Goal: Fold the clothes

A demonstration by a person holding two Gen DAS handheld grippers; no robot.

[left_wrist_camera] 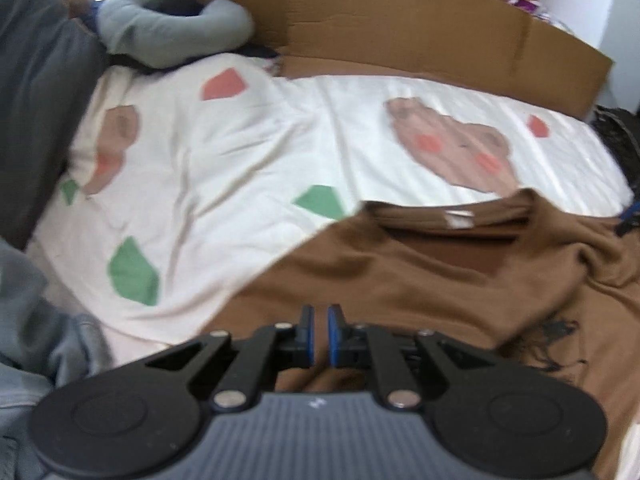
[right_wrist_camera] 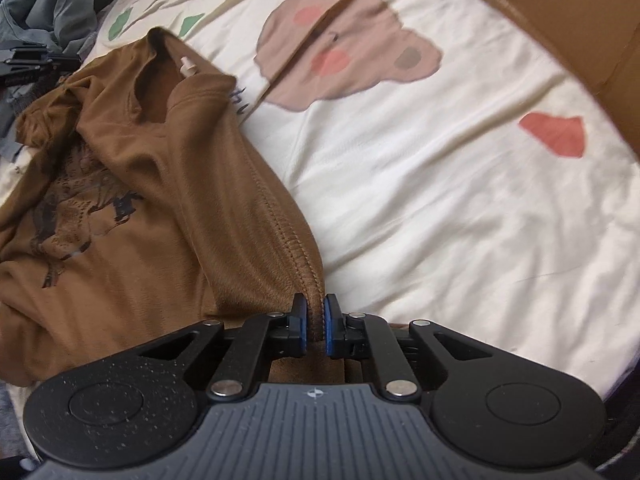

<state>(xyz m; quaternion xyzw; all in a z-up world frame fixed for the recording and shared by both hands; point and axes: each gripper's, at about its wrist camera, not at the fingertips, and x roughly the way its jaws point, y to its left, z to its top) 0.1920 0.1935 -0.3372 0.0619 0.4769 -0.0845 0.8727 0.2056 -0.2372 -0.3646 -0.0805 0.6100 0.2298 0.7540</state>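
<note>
Cream bedsheet (left_wrist_camera: pixel 248 152) with bear and leaf patches, spread over the whole bed. Walled at 12 o'clock by a brown cardboard sheet (left_wrist_camera: pixel 400 28) standing on edge. Heaped at 8 o'clock in the left wrist view: grey garments (left_wrist_camera: pixel 24 340), bunched and unfolded.

Brown T-shirt (left_wrist_camera: pixel 400 280) next. Lies on the sheet at 4 to 5 o'clock of the left wrist view and at 9 o'clock of the right. Rumpled rather than flat, collar toward 12 o'clock with a white neck label (left_wrist_camera: pixel 459 219) showing, dark chest print (right_wrist_camera: pixel 80 200) creased and partly buried in folds. Not folded.

Right gripper (right_wrist_camera: pixel 316 320): clamped on a stitched hem of the shirt, probably a sleeve or side edge, with the cloth rising taut from the body up into the pads. Left gripper (left_wrist_camera: pixel 321 336): pads drawn to a narrow slit, low over the near part of the shirt. Cannot tell whether any cloth sits in that slit.

Step in hand, by judgement: laying the shirt out flat ahead of a fold. Next move calls for a firm pinch on the hem, a pull outward toward 3 o'clock to take out the creases, and a sure hold by the left claw on the opposite edge.
</note>
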